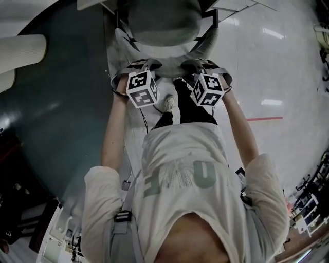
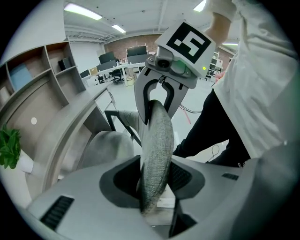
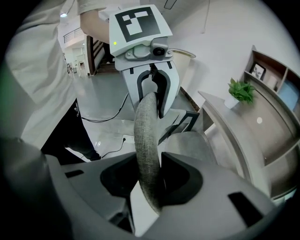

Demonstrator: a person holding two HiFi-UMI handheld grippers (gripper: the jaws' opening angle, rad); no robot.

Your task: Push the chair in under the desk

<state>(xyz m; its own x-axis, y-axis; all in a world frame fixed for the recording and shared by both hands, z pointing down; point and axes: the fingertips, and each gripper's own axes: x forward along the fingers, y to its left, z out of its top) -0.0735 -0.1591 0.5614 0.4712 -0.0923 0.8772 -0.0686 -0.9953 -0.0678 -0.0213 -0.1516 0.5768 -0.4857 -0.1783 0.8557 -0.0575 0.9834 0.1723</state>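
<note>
Head view: my left tool (image 1: 134,68) and right tool (image 1: 200,67) grip the chair (image 1: 164,23) by its backrest rim, which runs crosswise. The seat lies ahead, toward the surface (image 1: 239,5).

Left gripper view: jaws half-closed, pinching the rim (image 2: 157,150).

Right gripper view: same pinch; open floor (image 3: 101,112) behind.

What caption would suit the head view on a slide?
Left hand-held gripper and right hand-held gripper clamp the grey chair's backrest.

Fabric of chair (image 1: 163,23): grey, fine woven texture. Marker cubes (image 1: 142,88), (image 1: 206,90): black squares on white. Floor (image 1: 267,77): pale glossy grey with one red line (image 1: 264,118). Plant (image 3: 241,90): green. Trousers (image 1: 191,110): black.
</note>
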